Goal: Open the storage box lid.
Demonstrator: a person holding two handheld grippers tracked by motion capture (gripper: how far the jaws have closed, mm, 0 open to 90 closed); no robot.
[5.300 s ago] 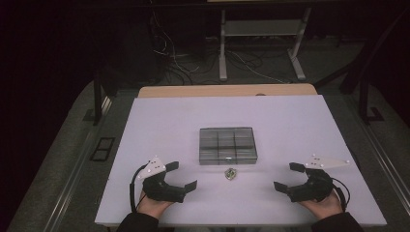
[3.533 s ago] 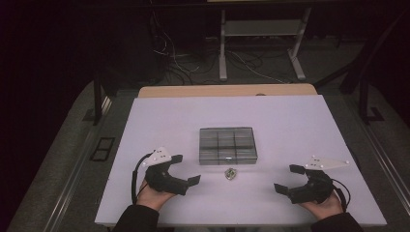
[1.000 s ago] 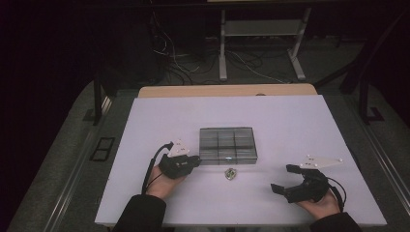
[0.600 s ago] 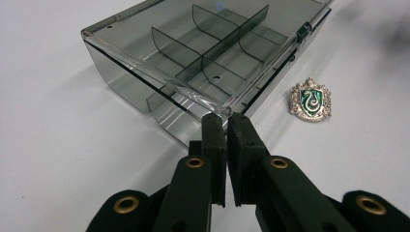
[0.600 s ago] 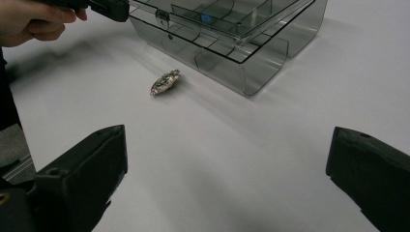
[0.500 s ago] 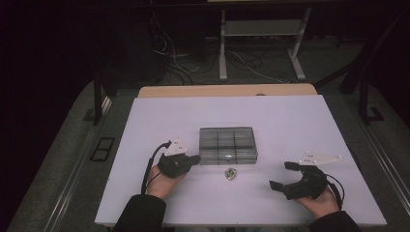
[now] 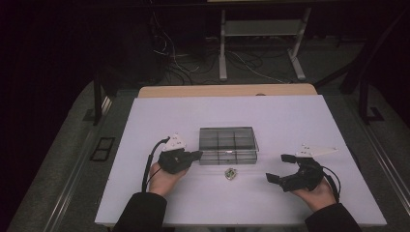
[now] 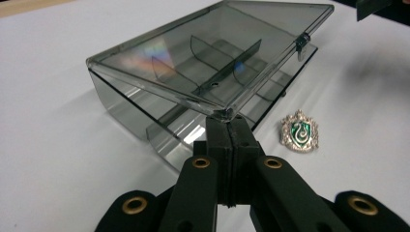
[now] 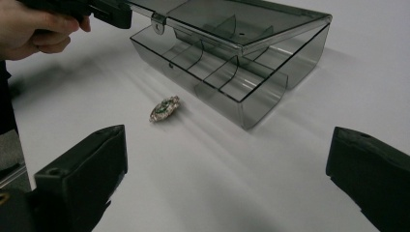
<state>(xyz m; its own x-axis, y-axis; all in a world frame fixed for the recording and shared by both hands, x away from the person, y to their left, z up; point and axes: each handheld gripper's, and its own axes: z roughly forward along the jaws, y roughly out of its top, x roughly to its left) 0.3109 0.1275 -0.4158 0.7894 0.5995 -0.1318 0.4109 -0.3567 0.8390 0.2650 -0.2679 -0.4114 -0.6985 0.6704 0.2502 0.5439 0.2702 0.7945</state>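
A smoky clear box [image 7: 227,145] sits mid-desk [image 7: 145,116], its lid [image 8: 212,53] tilted up. The left hand-held gripper [image 8: 227,121] has its jaws pressed together at the lid's front corner — whether it pinches the edge is hard to tell. The right hand-held gripper [image 7: 280,167] hovers wide apart, empty. A small green crest badge [image 8: 300,131] lies just before the box — detail blurred from above.

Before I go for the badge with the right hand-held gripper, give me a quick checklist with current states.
1. Left hand-held gripper shut on the lid corner: ok.
2. Lid lifted off the clear compartment box: ok, partly open.
3. Right hand-held gripper open: ok.
4. Crest badge lies free on the table, apart from the box: ok.
5. Compartments free of contents: ok, as far as seen.
6. Lid opens wide enough to drop the badge in: cannot tell.
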